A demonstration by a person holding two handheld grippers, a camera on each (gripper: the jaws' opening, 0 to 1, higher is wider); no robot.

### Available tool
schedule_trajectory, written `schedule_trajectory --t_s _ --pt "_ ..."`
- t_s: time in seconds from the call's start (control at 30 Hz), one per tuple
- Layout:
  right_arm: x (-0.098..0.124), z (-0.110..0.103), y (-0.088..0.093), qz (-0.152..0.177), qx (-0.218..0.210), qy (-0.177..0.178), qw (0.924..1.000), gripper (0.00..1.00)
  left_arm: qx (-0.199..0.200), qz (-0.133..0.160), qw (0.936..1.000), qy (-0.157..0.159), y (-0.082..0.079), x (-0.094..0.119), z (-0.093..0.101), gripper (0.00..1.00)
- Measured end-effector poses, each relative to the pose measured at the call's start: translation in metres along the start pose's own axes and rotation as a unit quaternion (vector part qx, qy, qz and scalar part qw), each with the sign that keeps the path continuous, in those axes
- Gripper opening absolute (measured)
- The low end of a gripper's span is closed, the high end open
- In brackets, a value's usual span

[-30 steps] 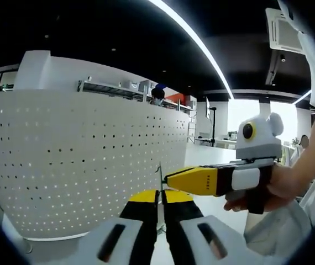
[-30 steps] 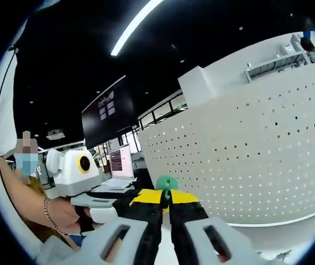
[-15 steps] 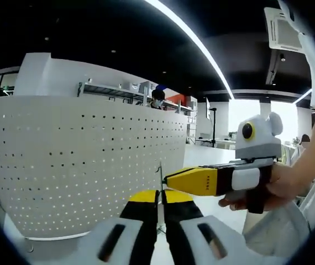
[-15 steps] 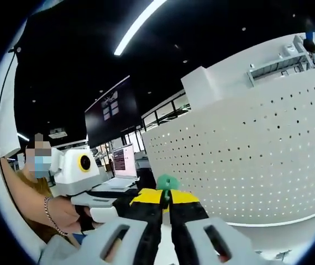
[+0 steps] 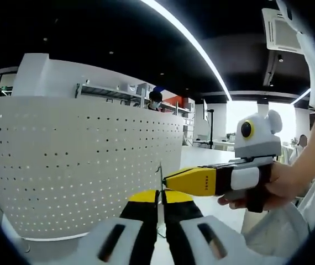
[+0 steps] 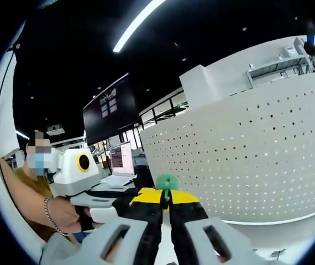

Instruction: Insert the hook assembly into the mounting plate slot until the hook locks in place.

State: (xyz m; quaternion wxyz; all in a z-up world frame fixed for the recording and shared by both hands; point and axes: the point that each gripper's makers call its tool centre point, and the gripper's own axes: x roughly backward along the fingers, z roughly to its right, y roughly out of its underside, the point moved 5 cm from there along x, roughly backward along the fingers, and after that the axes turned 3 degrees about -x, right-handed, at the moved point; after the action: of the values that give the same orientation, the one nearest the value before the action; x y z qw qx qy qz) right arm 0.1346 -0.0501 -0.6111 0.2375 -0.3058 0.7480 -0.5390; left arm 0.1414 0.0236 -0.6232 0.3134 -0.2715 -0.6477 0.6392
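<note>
Grippers [image 5: 158, 194] [image 6: 166, 193] both clamped on hook [image 6: 167, 181] — beside pegboard [image 5: 80, 165].

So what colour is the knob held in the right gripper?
Green knob, seen best in the right gripper view.

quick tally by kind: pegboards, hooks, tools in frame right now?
Pegboard: 1
Hook, green-tipped, between the right tool's jaws: 1
Tools: 2, the left tool and the right tool
Total: 4
</note>
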Motion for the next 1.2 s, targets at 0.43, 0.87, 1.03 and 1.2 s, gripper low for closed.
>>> schedule_trajectory --t_s 0.43,0.87,1.03,1.2 --pt "0.002 -0.004 -0.006 -0.002 -0.002 -0.006 1.0 0.0 -0.008 0.009 0.9999 -0.009 -0.006 0.004 0.004 0.03" --pt "0.007 -0.003 -0.009 -0.004 0.002 -0.002 1.0 0.0 -0.019 0.005 0.9998 -0.007 -0.005 0.001 0.008 0.18" --pt "0.008 -0.002 -0.009 -0.002 0.002 0.002 1.0 0.0 -0.012 0.002 0.9998 -0.013 -0.001 0.001 0.006 0.35" --pt "0.008 0.0 -0.01 -0.001 0.0 0.003 1.0 0.0 -0.014 -0.008 0.9996 -0.021 0.004 0.001 0.004 0.58"
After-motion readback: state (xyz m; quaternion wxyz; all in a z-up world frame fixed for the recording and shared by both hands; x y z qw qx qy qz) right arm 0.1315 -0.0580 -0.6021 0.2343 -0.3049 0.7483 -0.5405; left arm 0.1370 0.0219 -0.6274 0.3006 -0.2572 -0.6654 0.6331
